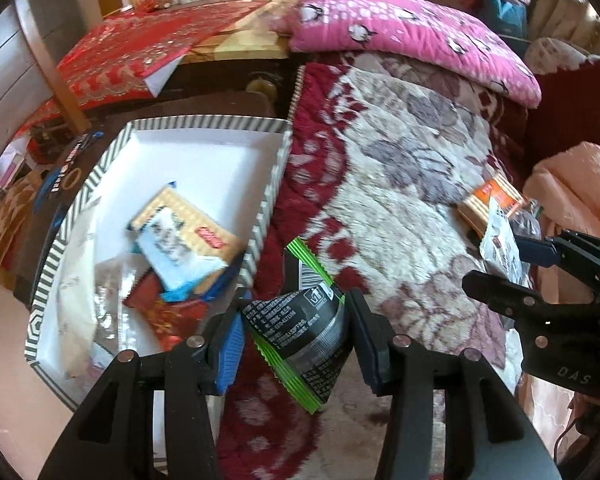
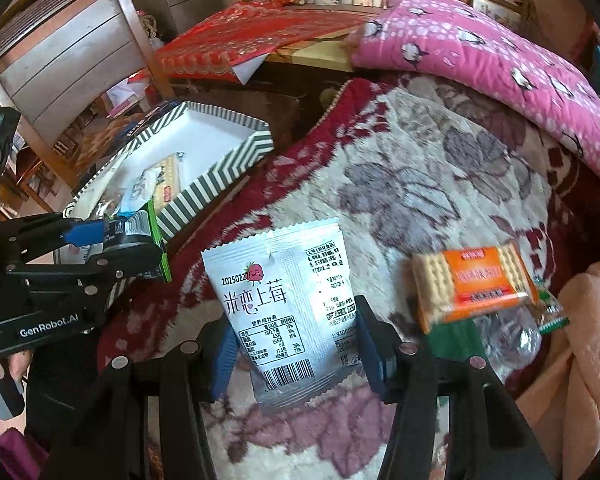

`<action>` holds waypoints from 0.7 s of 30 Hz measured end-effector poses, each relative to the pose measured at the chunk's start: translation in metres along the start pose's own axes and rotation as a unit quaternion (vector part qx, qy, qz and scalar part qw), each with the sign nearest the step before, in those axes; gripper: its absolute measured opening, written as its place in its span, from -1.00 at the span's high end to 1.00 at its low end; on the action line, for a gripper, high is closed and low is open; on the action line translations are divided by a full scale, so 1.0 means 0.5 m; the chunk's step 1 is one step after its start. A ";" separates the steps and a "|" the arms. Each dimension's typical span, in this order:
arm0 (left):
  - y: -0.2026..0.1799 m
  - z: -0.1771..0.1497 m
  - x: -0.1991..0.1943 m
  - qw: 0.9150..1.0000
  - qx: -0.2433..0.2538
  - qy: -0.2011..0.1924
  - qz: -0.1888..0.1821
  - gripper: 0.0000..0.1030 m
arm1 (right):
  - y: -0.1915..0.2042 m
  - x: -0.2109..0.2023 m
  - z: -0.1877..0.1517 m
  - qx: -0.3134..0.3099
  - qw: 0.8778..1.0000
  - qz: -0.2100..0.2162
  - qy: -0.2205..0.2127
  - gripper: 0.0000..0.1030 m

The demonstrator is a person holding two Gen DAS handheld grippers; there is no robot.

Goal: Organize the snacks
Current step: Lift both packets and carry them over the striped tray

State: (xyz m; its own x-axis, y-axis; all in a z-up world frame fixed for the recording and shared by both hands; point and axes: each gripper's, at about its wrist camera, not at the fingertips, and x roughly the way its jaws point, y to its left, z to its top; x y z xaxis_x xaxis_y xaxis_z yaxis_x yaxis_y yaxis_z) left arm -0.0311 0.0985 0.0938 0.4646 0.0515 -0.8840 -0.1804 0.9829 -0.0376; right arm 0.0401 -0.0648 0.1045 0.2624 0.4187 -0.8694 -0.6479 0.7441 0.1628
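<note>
My left gripper [image 1: 296, 332] is shut on a black snack packet with green edges [image 1: 300, 324], held above the blanket just right of the striped box [image 1: 268, 200]. The box holds several snacks, among them a cracker pack [image 1: 188, 232] and a red packet [image 1: 168, 312]. My right gripper [image 2: 296, 340] is shut on a white strawberry snack pouch [image 2: 284, 300] over the blanket. An orange cracker pack [image 2: 472, 284] lies on the blanket to the right of the pouch. The left gripper with its packet also shows in the right wrist view [image 2: 112, 236], next to the box [image 2: 220, 176].
A floral red and cream blanket [image 1: 400, 184] covers the surface. A pink quilted pillow [image 1: 400, 28] lies at the back. A clear wrapper with a green edge [image 2: 532, 328] sits beside the orange pack. A peach cloth [image 2: 580, 360] is at the right. A wooden chair [image 2: 80, 40] stands left.
</note>
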 end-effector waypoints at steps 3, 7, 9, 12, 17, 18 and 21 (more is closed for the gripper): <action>0.020 0.002 -0.001 1.000 -0.010 -0.001 0.004 0.08 | 0.016 0.008 0.012 -0.009 1.000 0.001 0.003 -0.11; 0.048 -0.001 -0.004 1.000 -0.021 -0.002 0.008 0.08 | 0.035 0.019 0.026 -0.020 1.000 0.005 0.007 -0.11; 0.059 0.000 -0.005 1.000 -0.026 -0.004 0.011 0.08 | 0.045 0.023 0.033 -0.026 1.000 0.005 0.009 -0.11; 0.081 0.002 -0.008 0.999 -0.036 -0.005 0.014 0.08 | 0.065 0.031 0.047 -0.036 0.999 0.009 0.010 -0.11; 0.124 0.004 -0.010 0.998 -0.055 -0.006 0.021 0.08 | 0.101 0.047 0.072 -0.055 0.998 0.017 0.014 -0.11; 0.133 0.004 -0.010 0.998 -0.058 -0.006 0.022 0.08 | 0.109 0.051 0.077 -0.059 0.998 0.019 0.016 -0.11; 0.160 0.003 -0.007 0.997 -0.070 -0.003 0.026 0.08 | 0.131 0.063 0.092 -0.072 0.997 0.024 0.018 -0.11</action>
State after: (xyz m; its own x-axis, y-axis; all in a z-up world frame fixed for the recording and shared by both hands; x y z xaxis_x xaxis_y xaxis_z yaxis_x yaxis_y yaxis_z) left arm -0.0459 0.1771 0.0948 0.4557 0.1038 -0.8841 -0.3238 0.9445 -0.0560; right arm 0.0388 0.0211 0.1091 0.2037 0.4307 -0.8792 -0.7557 0.6402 0.1385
